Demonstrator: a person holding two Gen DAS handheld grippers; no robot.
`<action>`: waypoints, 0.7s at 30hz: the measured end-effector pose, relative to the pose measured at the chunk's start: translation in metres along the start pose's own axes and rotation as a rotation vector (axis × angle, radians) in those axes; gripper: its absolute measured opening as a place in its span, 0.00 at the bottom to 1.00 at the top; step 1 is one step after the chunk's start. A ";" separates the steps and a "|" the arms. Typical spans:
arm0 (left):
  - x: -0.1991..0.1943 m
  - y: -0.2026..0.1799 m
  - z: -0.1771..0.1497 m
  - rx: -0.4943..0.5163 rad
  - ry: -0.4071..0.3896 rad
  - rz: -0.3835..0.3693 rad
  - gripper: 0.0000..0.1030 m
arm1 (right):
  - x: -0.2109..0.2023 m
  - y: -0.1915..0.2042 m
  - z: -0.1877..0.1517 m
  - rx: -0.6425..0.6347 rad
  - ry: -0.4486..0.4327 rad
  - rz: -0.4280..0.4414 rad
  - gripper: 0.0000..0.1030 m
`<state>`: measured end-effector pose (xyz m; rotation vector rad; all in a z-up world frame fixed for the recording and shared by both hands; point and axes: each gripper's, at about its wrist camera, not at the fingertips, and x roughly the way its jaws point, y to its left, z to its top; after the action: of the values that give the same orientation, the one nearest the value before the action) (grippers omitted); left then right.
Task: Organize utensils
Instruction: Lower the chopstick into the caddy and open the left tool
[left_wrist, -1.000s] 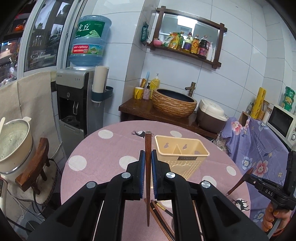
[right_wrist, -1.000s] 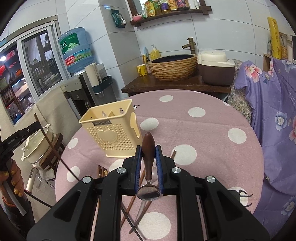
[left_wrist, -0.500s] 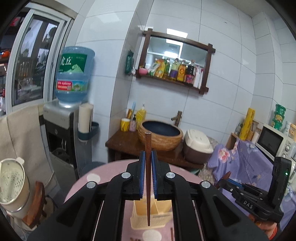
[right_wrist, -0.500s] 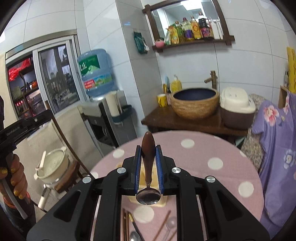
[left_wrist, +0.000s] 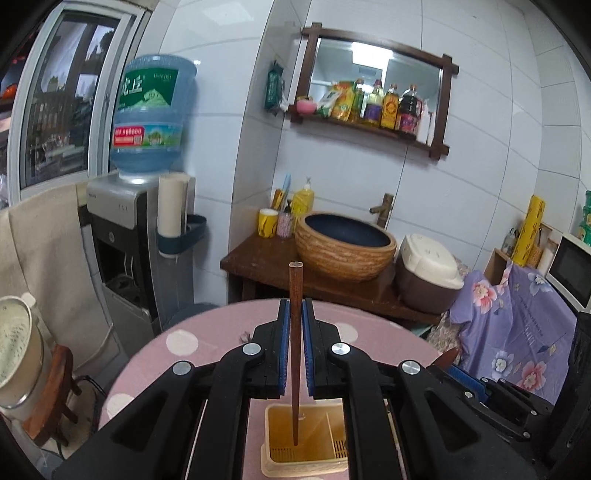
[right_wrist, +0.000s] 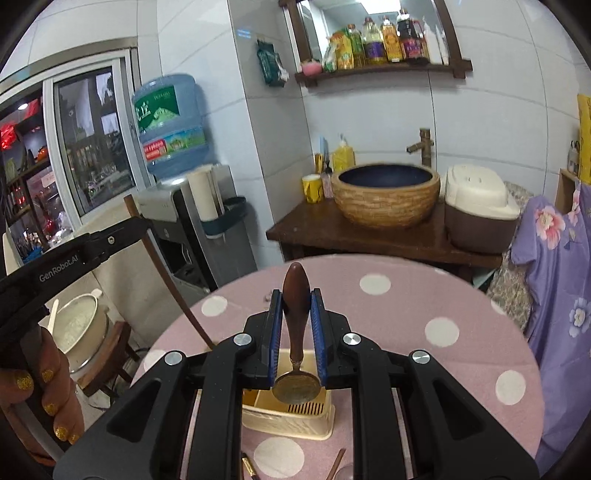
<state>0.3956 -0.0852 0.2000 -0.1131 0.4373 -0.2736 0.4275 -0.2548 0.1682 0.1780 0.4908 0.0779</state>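
Observation:
My left gripper (left_wrist: 294, 314) is shut on a dark wooden chopstick (left_wrist: 295, 332), held upright with its thin tip hanging over the left compartment of the cream utensil holder (left_wrist: 306, 443). My right gripper (right_wrist: 296, 310) is shut on a spoon with a brown wooden handle (right_wrist: 295, 295); its metal bowl (right_wrist: 296, 387) hangs over the same holder (right_wrist: 288, 413). The left gripper and its chopstick (right_wrist: 173, 284) show at the left of the right wrist view. The right gripper shows at the lower right of the left wrist view (left_wrist: 491, 391).
The holder stands on a round pink table with white dots (right_wrist: 443, 295). Loose utensils (right_wrist: 336, 465) lie on it near the front edge. Behind stand a wooden counter with a woven basin (left_wrist: 343, 243), a rice cooker (left_wrist: 428, 273) and a water dispenser (left_wrist: 140, 221).
Both grippers have risen and tilted up over the holder. The chopstick tip and the spoon bowl now hang above its openings. Both grips are unchanged.

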 end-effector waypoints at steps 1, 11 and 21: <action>0.004 0.000 -0.004 0.003 0.010 0.002 0.08 | 0.005 0.000 -0.005 -0.002 0.010 -0.004 0.16; 0.035 0.001 -0.050 0.035 0.092 0.036 0.07 | 0.035 -0.003 -0.043 -0.008 0.076 -0.033 0.16; 0.043 0.011 -0.062 0.001 0.132 0.020 0.07 | 0.042 -0.008 -0.052 -0.008 0.076 -0.044 0.16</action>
<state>0.4089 -0.0903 0.1254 -0.0901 0.5685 -0.2625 0.4398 -0.2496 0.1020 0.1562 0.5703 0.0435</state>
